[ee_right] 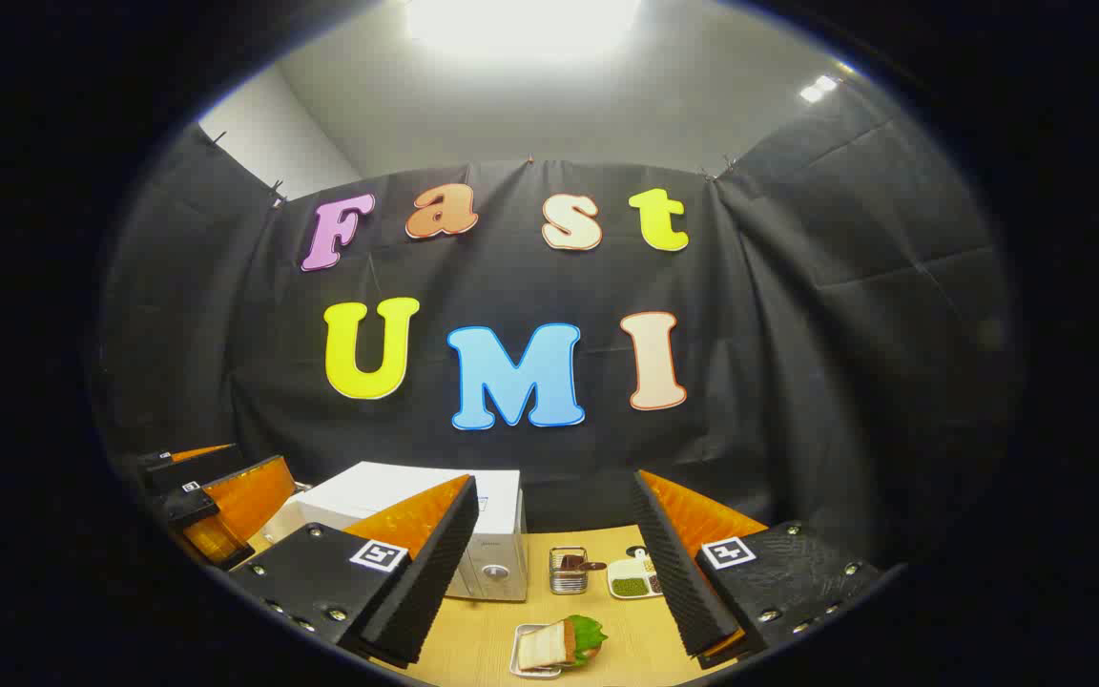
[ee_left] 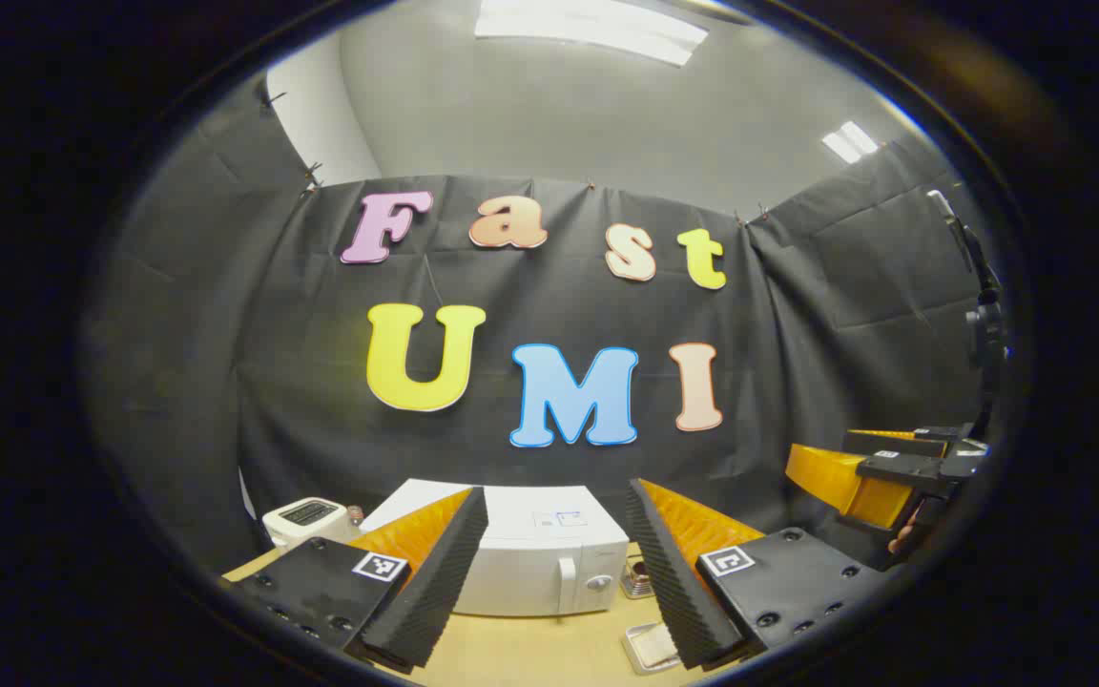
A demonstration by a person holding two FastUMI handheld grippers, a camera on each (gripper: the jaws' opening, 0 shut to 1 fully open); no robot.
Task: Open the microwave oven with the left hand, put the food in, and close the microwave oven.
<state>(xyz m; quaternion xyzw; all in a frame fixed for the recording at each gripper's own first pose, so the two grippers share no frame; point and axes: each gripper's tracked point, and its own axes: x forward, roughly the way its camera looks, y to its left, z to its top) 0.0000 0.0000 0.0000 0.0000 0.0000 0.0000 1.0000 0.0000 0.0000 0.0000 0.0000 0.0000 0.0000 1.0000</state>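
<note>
Right gripper view: boxy white microwave [ee_right: 473,534] shut, layered sandwich [ee_right: 559,644] on tray [ee_right: 523,668].

No legible writing can be made out. The microwave oven [ee_left: 535,563] carries a small sticker on its top, too small to read. Each gripper finger bears a square black-and-white marker, no words.

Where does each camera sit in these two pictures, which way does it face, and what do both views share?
Left gripper view: rides on the left gripper, facing the closed microwave; its own open fingers show below, the other gripper at far right.
Right gripper view: rides on the right gripper, facing the table and sandwich; own open fingers below, the other gripper at left.
Shared: microwave, table, metal tray.
</note>
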